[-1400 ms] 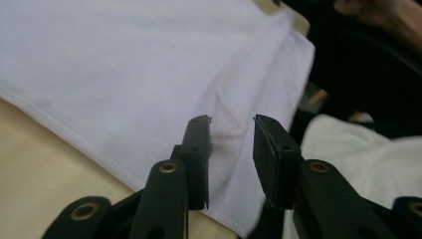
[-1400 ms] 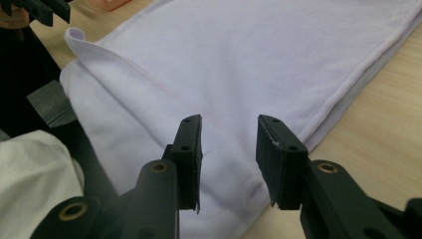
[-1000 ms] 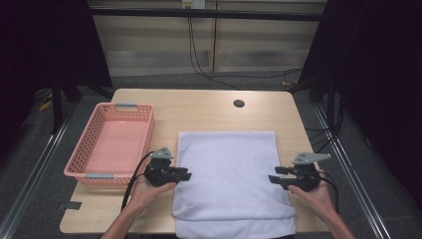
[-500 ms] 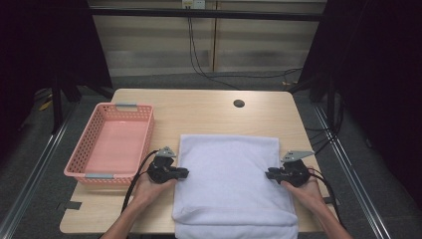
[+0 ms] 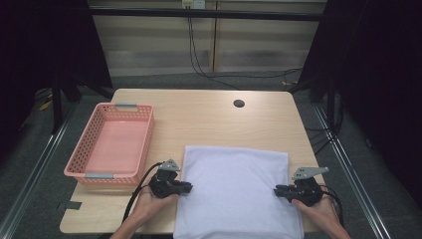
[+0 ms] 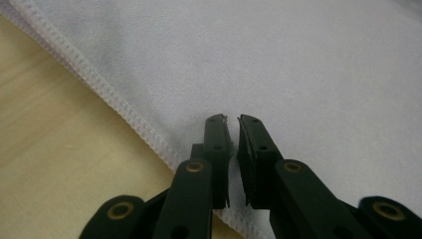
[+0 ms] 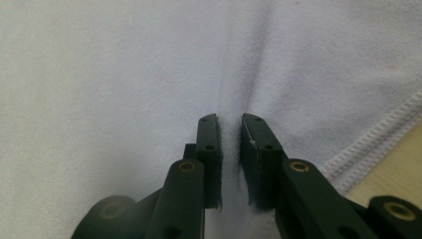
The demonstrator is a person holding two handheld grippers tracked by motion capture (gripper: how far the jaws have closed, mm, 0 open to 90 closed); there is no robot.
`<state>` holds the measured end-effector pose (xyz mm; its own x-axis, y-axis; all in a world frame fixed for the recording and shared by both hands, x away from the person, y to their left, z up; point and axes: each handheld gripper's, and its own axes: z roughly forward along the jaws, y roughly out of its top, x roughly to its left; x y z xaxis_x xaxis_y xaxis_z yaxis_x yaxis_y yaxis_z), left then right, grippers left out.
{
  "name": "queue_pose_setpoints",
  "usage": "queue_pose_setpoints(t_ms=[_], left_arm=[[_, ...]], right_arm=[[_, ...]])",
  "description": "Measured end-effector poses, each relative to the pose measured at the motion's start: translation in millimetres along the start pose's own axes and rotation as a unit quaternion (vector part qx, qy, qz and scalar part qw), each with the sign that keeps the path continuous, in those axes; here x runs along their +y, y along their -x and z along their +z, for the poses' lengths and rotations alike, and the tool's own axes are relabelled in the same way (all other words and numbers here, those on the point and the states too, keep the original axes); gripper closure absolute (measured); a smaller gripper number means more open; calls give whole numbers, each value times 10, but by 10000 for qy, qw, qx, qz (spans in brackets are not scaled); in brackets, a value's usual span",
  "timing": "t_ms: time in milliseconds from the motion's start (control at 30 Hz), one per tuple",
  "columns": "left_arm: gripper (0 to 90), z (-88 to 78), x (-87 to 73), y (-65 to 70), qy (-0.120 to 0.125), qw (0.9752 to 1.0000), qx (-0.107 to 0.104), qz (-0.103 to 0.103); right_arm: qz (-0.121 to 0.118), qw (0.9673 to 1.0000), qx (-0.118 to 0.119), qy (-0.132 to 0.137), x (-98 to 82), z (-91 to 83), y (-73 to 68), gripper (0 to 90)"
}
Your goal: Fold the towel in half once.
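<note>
Across the middle of the high view lay the wooden table [image 5: 209, 119], and on its near half, from the centre down to six o'clock, I had the white towel [image 5: 234, 194] spread flat, its near edge hanging at the table's front edge. At about nine o'clock of the towel stood the pink basket [image 5: 107, 172], well apart from the cloth. Toward twelve o'clock, a small dark hole [image 5: 239, 103] sat in the tabletop.

My left gripper [image 5: 185, 187] rested at the towel's left edge, at roughly eight o'clock of the cloth, pointing toward three o'clock. My right gripper [image 5: 276, 190] sat at the right edge, at about four o'clock, pointing toward nine o'clock, so the two faced each other across the towel.

From the left gripper view, the left gripper [image 6: 234, 122] had just been closing; its jaws stood nearly together over the towel [image 6: 278, 64], just inside the stitched hem [image 6: 107, 94], with only a thin slit between them. Whether cloth was pinched there I could not tell.

From the right gripper view, the right gripper [image 7: 230, 122] had likewise just been closing, and a raised fold of the towel [image 7: 124, 74] ran up between its jaws, pinched by them, with the hem [image 7: 378, 134] at four o'clock.
</note>
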<state>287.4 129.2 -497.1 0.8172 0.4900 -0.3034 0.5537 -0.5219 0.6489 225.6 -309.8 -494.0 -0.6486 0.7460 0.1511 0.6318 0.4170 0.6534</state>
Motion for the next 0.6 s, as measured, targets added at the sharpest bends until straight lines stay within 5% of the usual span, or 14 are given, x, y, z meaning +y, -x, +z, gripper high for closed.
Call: queue_pose_setpoints(t_ms=[167, 267, 333, 467, 600], left_arm=[[819, -72, -91, 140, -158, 9999, -34, -22], [766, -108, -154, 244, -147, 9996, -35, 245], [728, -126, -133, 163, 6, 9999, -158, 64], [703, -131, 22, -51, 388, 9992, 19, -49], [658, -42, 205, -262, 473, 9984, 227, -212]], right_arm=[[-212, 9998, -2, 2, -54, -37, -96, 769], [-287, 9996, 39, 24, -79, -57, -131, 753], [-222, 9996, 58, 184, -51, -81, -102, 729], [-40, 9981, -134, 595, 107, -142, 46, 683], [95, 9961, -440, 757, 296, -140, 320, 607]])
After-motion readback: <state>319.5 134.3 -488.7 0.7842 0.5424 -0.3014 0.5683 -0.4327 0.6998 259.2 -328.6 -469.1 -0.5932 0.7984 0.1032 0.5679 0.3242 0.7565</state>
